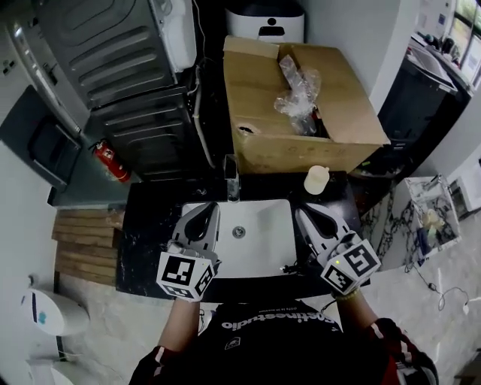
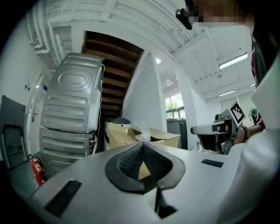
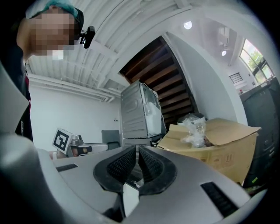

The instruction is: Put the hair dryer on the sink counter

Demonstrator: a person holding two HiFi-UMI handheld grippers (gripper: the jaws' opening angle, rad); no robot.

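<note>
The black sink counter holds a white basin. My left gripper hovers over the basin's left edge, its jaws shut with nothing between them; in the left gripper view its tips meet. My right gripper is above the basin's right edge, jaws shut and empty. Behind the counter is an open cardboard box holding a bundle in clear plastic; I cannot tell what is in it. No hair dryer shows plainly.
A faucet stands at the basin's back edge and a white cylinder at the counter's back right. Stacked grey machines and a red fire extinguisher are on the left. A white bin sits behind the box.
</note>
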